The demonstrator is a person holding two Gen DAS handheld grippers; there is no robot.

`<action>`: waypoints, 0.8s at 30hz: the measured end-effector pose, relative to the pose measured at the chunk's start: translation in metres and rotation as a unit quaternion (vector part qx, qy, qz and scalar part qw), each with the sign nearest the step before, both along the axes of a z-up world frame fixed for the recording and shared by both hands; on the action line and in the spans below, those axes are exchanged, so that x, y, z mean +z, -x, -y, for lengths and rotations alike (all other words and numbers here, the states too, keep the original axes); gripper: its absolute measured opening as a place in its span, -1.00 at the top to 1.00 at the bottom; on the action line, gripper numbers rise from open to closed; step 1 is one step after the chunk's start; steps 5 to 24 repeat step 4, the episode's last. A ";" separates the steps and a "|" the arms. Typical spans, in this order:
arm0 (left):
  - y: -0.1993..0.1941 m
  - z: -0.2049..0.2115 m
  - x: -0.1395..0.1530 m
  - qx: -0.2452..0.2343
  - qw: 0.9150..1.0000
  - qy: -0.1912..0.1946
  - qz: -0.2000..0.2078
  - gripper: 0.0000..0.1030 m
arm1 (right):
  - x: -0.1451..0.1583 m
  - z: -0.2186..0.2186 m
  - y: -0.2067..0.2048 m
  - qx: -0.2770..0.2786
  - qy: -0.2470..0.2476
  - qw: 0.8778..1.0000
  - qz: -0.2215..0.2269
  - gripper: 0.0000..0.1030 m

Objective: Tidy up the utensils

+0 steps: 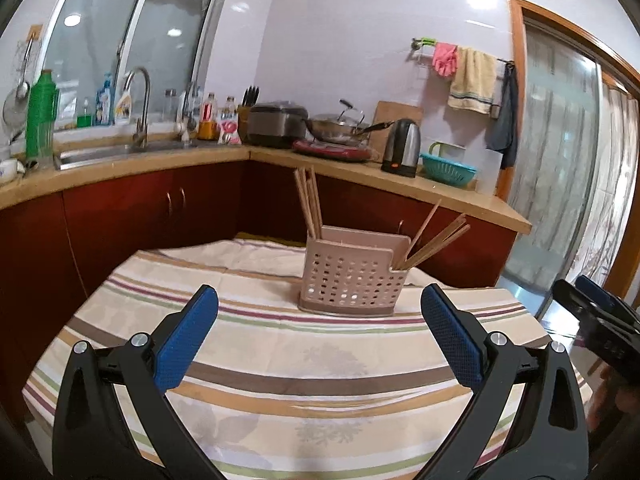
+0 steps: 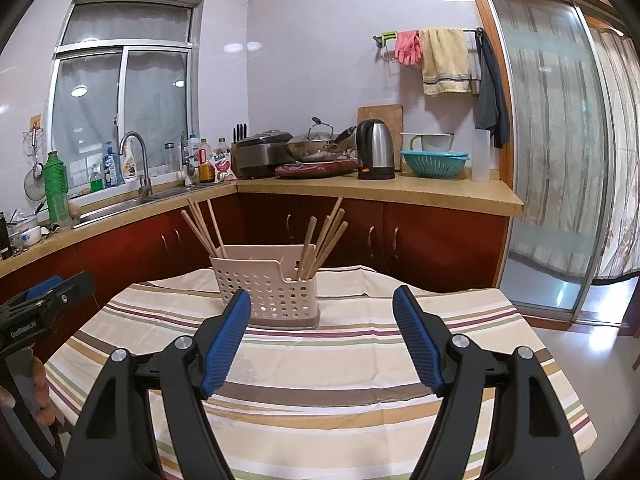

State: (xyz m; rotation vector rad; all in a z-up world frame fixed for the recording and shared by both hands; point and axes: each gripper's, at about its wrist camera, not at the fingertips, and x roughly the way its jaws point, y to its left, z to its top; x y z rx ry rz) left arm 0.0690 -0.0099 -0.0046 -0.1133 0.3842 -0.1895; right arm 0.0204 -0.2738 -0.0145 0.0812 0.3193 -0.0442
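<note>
A pink perforated utensil holder [image 1: 352, 276] stands on the striped tablecloth [image 1: 280, 344], toward the far side of the table. Wooden chopsticks stand in its left compartment [image 1: 309, 208] and lean in its right compartment [image 1: 436, 240]. The holder also shows in the right wrist view [image 2: 268, 284] with its chopsticks [image 2: 324, 240]. My left gripper [image 1: 319, 300] is open and empty, short of the holder. My right gripper [image 2: 322, 300] is open and empty, just in front of the holder. The right gripper shows at the right edge of the left wrist view [image 1: 592, 304].
A kitchen counter [image 2: 400, 190] runs behind the table with a kettle [image 2: 374, 154], wok [image 2: 318, 146], rice cooker [image 2: 262, 152], teal colander [image 2: 434, 162] and sink [image 2: 120, 204]. Red cabinets [image 2: 440, 240] stand below. A sliding glass door [image 2: 560, 160] is at right.
</note>
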 end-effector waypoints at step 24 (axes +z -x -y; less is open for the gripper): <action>-0.022 -0.007 -0.017 0.015 1.000 -0.006 -0.026 -0.92 | -0.008 0.008 -0.010 -0.006 -0.002 1.000 -0.014 -0.42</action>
